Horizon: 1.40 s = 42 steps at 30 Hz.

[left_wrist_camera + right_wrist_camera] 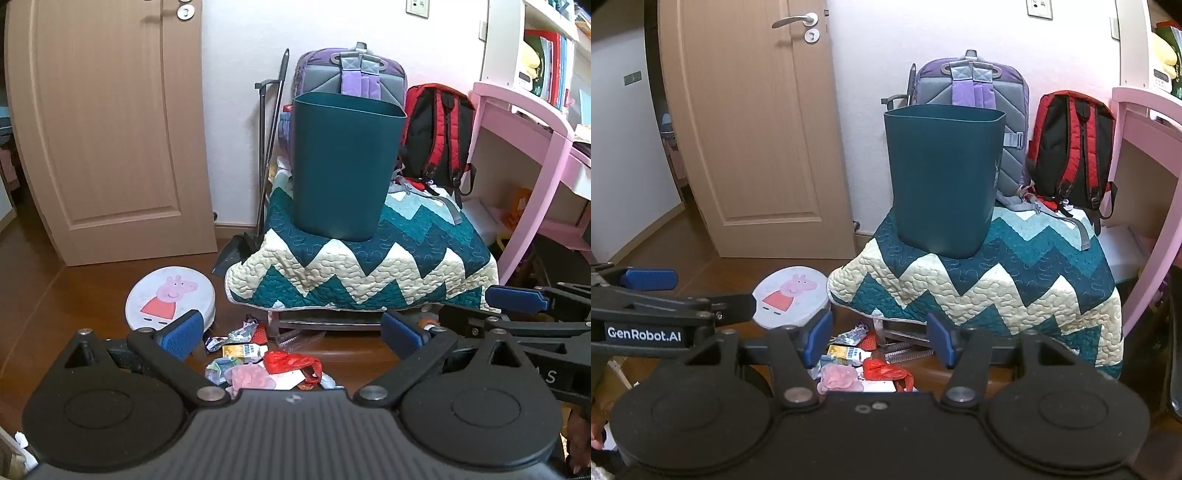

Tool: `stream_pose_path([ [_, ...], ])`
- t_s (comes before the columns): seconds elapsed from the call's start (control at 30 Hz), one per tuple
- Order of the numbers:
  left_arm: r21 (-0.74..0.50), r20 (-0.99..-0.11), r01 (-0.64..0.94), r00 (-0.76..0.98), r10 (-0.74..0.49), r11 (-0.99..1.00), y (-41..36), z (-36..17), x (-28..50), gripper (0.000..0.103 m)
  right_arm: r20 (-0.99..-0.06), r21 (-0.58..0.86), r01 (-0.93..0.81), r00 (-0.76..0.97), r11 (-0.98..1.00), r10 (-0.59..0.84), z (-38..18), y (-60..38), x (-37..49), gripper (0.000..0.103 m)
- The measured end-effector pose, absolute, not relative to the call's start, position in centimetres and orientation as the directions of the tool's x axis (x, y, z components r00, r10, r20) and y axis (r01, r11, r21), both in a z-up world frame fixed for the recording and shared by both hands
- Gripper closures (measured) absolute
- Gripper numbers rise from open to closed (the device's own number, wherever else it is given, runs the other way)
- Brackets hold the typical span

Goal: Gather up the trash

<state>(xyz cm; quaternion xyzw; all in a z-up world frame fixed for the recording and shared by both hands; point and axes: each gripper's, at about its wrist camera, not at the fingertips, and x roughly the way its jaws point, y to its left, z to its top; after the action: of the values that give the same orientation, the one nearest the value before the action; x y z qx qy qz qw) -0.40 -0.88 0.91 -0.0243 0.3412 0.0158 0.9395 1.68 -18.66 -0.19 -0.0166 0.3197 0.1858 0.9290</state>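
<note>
**Mostly soft scraps on the floor, nothing yet in hand**

Clearly the trash pile (266, 363) is light, loose stuff: it lies on the wooden floor (92, 295) just in front of the quilt-covered stand (362, 273), beside a round cartoon-printed lid (170, 295). In it are a red plastic bag (291, 363), a pink crumpled piece (836, 376), a small yellow-and-white carton (849, 354) and some silvery foil wrappers (242, 332).

The left tool (291, 330) is spread wide with nothing between its blue pads; the right tool (879, 341) is also spread and empty. Both hang above the pile, tilted down toward it.

Handling, as a judgement: the bag and wrappers should weigh almost nothing, crush easily and slide on the smooth floor, so a pinch on a bunched fold or a knotted handle looks safer than on a flat sheet. The carton seems stiffer and could be taken across its narrow sides, though it may dent. Foil is likely slippery and may spring out of a shallow bite.

A dark teal bin (343, 162) stands upright on the quilt, well above the pile, its mouth open; light pieces may flutter on the way up.
</note>
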Motion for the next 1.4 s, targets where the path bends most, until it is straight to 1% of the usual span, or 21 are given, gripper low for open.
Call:
stream_pose_path([
  [0.33,-0.045,-0.654,-0.041,0.756,0.002,0.998,0.0,1.0,-0.1,0.0,-0.602,0.086,-0.358,0.725,0.93,0.335,-0.6,-18.7,1.6,0.047],
  [0.57,-0.052,-0.693,-0.064,0.721,0.01,0.997,0.2,0.4,0.0,0.0,-0.632,0.092,-0.361,0.699,0.928,0.335,-1.1,-18.5,1.7,0.047],
  [0.8,-0.059,-0.71,-0.083,0.704,0.017,0.995,0.4,0.2,-0.1,0.0,-0.647,0.107,-0.363,0.682,0.926,0.342,-1.4,-18.2,1.7,0.047],
  [1.4,-0.062,-0.706,-0.075,0.708,0.009,0.995,0.5,-0.1,-0.9,0.0,-0.661,0.11,-0.346,0.675,0.932,0.328,-1.7,-18.1,1.5,0.047],
])
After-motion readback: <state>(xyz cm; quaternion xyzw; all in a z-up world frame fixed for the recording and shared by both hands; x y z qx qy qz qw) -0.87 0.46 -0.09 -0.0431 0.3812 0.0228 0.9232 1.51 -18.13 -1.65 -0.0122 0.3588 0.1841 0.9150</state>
